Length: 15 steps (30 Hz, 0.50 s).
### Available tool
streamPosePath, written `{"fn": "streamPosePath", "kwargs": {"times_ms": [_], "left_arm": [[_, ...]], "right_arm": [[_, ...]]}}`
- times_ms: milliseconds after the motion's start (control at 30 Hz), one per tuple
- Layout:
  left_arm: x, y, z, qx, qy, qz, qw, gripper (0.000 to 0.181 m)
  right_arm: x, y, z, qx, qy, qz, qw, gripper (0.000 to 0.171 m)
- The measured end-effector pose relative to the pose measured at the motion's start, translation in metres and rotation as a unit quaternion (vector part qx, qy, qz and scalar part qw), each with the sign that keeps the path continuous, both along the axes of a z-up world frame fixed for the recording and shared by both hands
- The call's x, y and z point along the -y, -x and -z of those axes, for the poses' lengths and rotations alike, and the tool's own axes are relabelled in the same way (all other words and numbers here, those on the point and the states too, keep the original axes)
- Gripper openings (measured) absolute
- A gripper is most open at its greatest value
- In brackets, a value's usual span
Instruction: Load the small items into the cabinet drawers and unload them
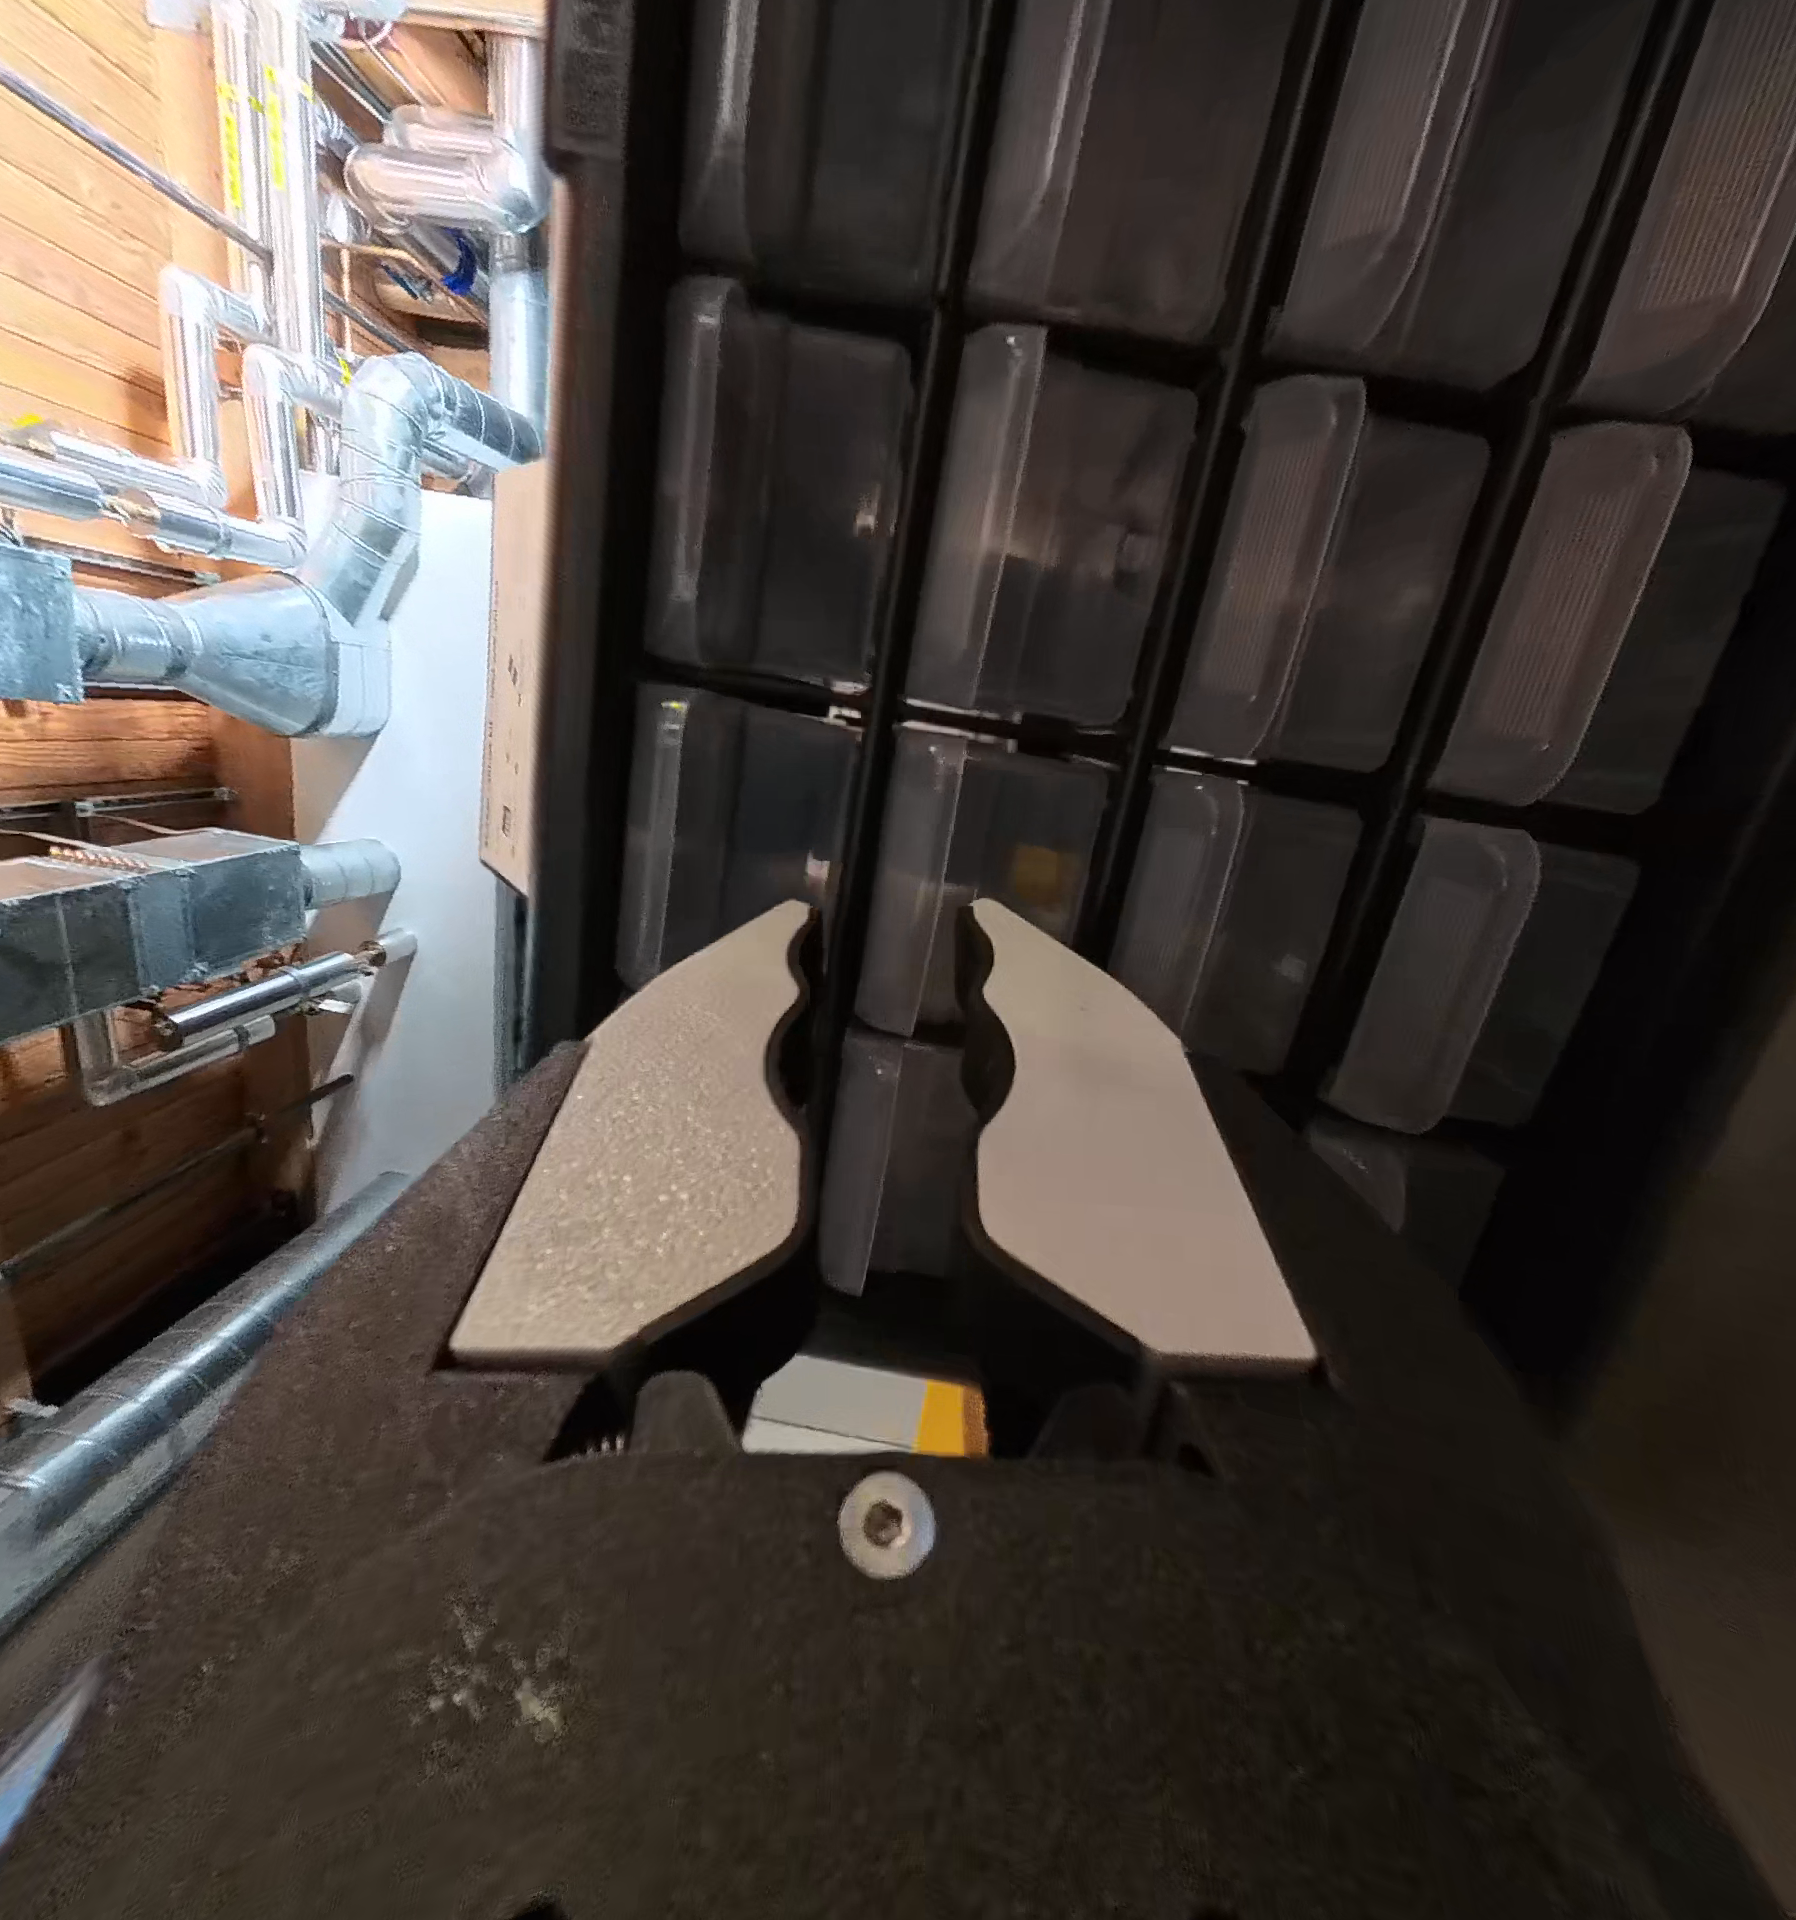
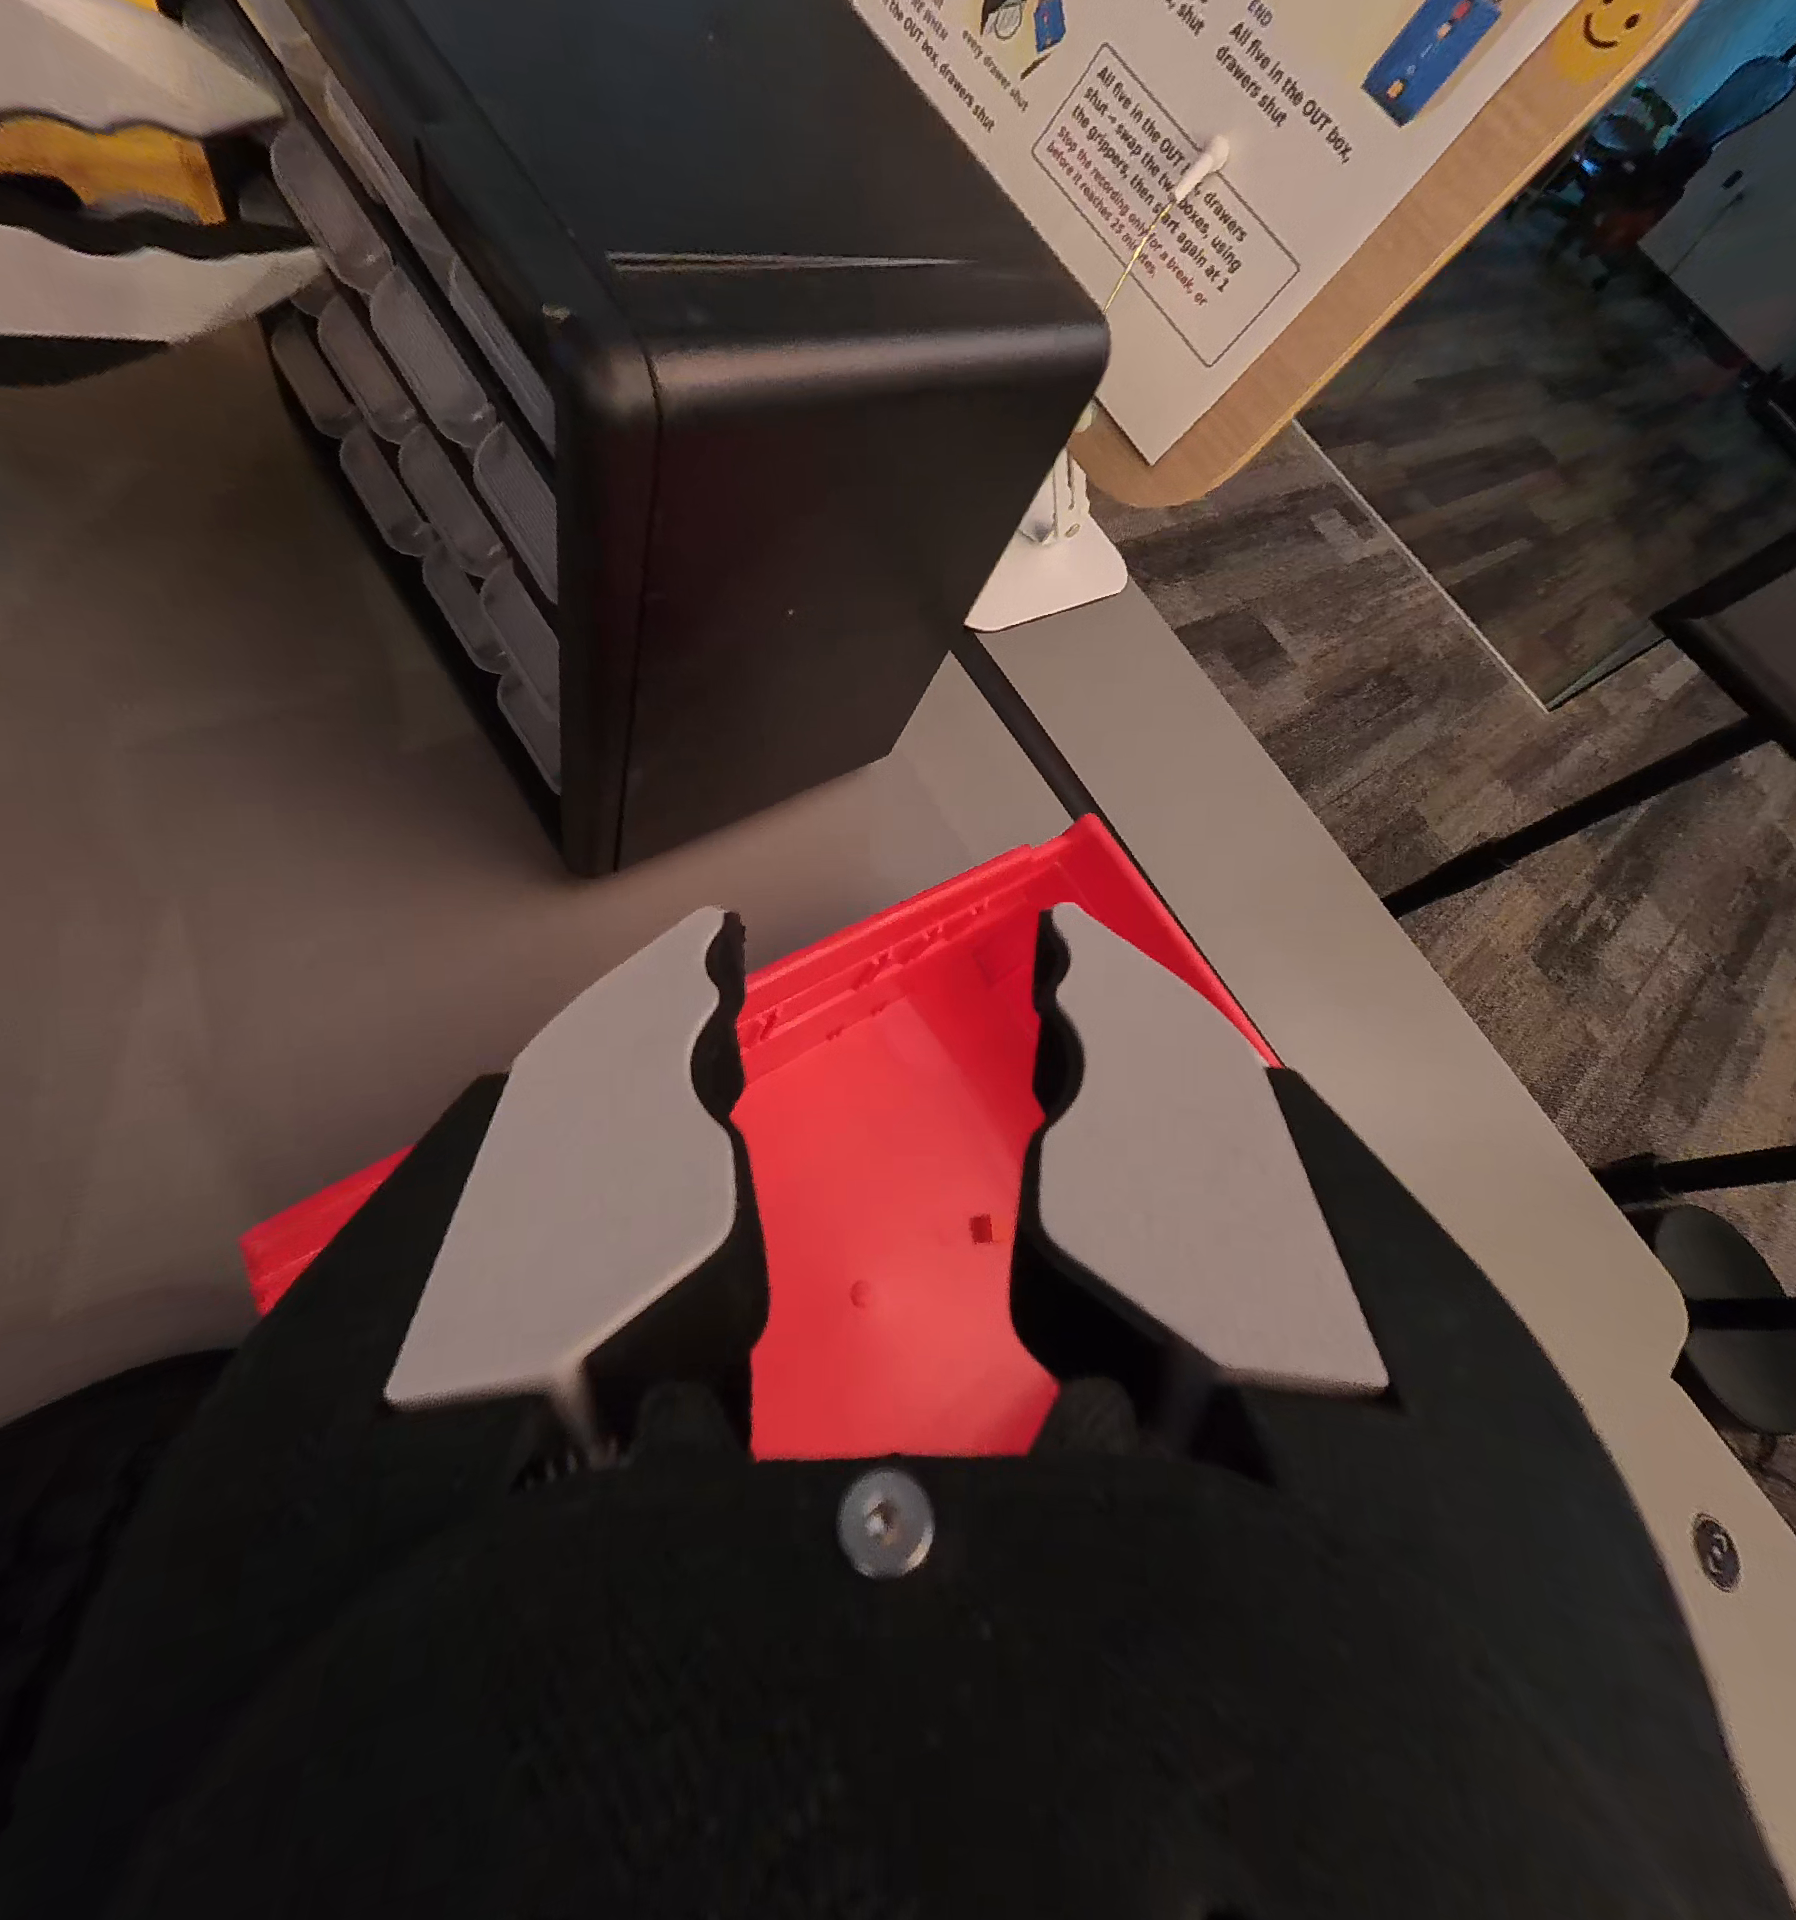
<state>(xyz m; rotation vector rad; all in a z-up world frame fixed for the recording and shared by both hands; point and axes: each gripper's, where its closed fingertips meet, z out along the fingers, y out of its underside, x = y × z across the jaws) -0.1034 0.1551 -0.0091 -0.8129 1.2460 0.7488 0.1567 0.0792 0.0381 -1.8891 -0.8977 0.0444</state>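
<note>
The cabinet (image 1: pixel 1185 520) fills the centre and right of the left wrist view, a black plastic frame holding a grid of smoky translucent drawers, each with a raised rounded pull tab on its front. The left gripper (image 1: pixel 894 914) sits at the lower centre of that frame with its pale, grainy, wavy-edged fingers (image 1: pixel 665 1122) part spread around the tab of one drawer (image 1: pixel 909 883); whether the pads already touch it cannot be told. A white and yellow thing (image 1: pixel 873 1403) shows low between the fingers, too hidden to name. The drawer looks light, stiff and smooth, so it would likely slide easily yet slip from a shallow pinch; the tab is the sensible place to grip, squarely and deep. In the right wrist view the right gripper (image 2: pixel 889 925) hangs at lower centre with its fingers spread wide and empty above a red plastic bin (image 2: pixel 873 1195), rigid and thin-walled, with no items visible inside it. The bin rests on the matte grey worktop (image 2: pixel 198 831) just beside the cabinet's glossy black side, which stands at upper centre
</note>
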Motion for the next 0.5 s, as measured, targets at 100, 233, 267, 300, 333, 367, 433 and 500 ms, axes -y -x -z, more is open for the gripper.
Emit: {"fn": "streamPosePath", "kwargs": {"times_ms": [100, 233, 267, 300, 333, 367, 433, 500], "left_arm": [[-0.004, -0.006, 0.003, -0.022, -0.018, 0.006, 1.000, 0.013], [-0.003, -0.007, 0.002, -0.018, -0.032, 0.008, 0.999, 0.010], [-0.003, -0.006, 0.002, -0.011, -0.031, 0.009, 0.999, 0.009], [-0.002, -0.006, 0.002, -0.007, -0.030, 0.011, 0.999, 0.009], [-0.001, -0.005, 0.002, -0.002, -0.029, 0.011, 1.000, 0.009], [0.001, -0.005, 0.001, 0.001, -0.029, 0.012, 0.999, 0.009], [0.007, -0.004, 0.001, -0.003, -0.037, 0.012, 0.999, 0.009], [0.017, -0.001, 0.001, -0.007, -0.042, 0.013, 0.999, 0.008]], "right_arm": [[0.002, -0.002, -0.004, -0.016, -0.006, -0.003, 1.000, 0.054], [0.003, -0.007, -0.005, -0.019, -0.009, 0.002, 1.000, 0.054], [0.003, -0.008, -0.005, -0.021, -0.009, 0.002, 1.000, 0.054], [0.003, -0.007, -0.005, -0.023, -0.007, 0.001, 1.000, 0.053], [0.003, -0.007, -0.005, -0.023, -0.007, 0.000, 1.000, 0.053], [0.003, -0.006, -0.005, -0.022, -0.008, 0.000, 1.000, 0.053], [0.003, -0.002, -0.005, -0.020, -0.008, -0.005, 1.000, 0.053], [0.005, 0.007, -0.008, -0.020, -0.009, -0.019, 1.000, 0.051]]}}
